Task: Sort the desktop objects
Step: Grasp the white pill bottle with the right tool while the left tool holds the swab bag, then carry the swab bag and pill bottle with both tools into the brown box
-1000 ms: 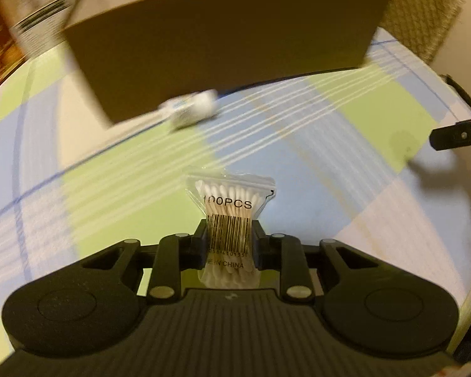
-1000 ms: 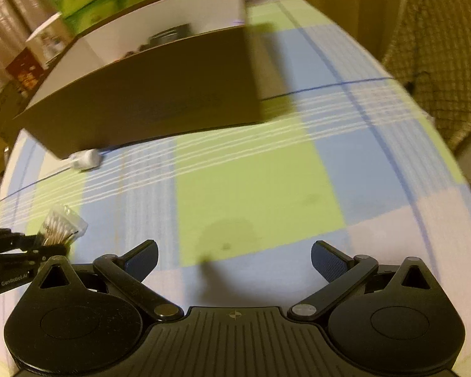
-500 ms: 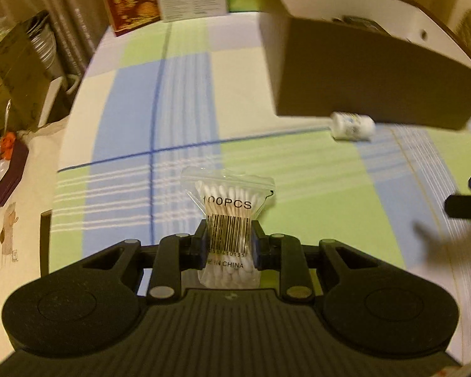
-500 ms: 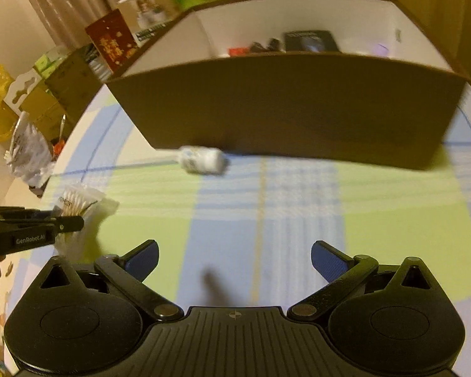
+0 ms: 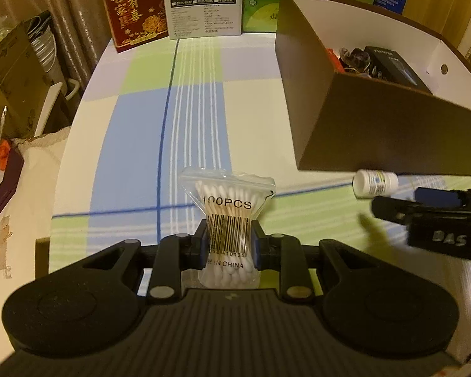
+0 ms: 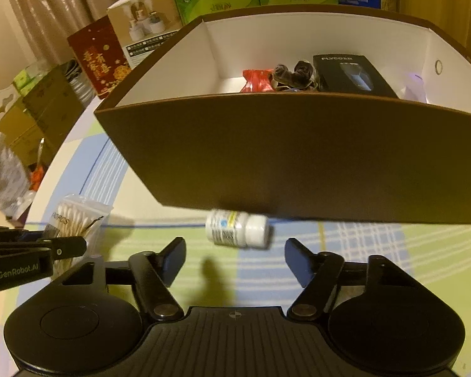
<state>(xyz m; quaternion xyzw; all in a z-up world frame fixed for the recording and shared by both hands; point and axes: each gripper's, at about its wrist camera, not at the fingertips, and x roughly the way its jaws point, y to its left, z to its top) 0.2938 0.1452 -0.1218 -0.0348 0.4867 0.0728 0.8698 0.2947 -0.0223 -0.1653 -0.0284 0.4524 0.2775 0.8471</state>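
My left gripper (image 5: 230, 248) is shut on a clear bag of cotton swabs (image 5: 228, 216) marked 100PCS and holds it above the checked tablecloth. The bag also shows at the left of the right wrist view (image 6: 75, 220). A small white pill bottle (image 6: 237, 228) lies on its side on the cloth against the front wall of a brown box (image 6: 282, 163). My right gripper (image 6: 235, 262) is open, its fingers on either side just short of the bottle. The bottle (image 5: 375, 183) and the right gripper (image 5: 424, 216) show in the left wrist view.
The brown box (image 5: 376, 132) holds a black carton (image 6: 348, 72), a red packet (image 6: 257, 78) and a dark object. Red, white and green cartons (image 5: 204, 3) stand at the table's far edge. Boxes and bags lie beyond the left table edge (image 5: 62, 144).
Both grippers swung left. The right gripper closed in on the pill bottle, which now lies between its open fingers. The left gripper kept hold of the swab bag.
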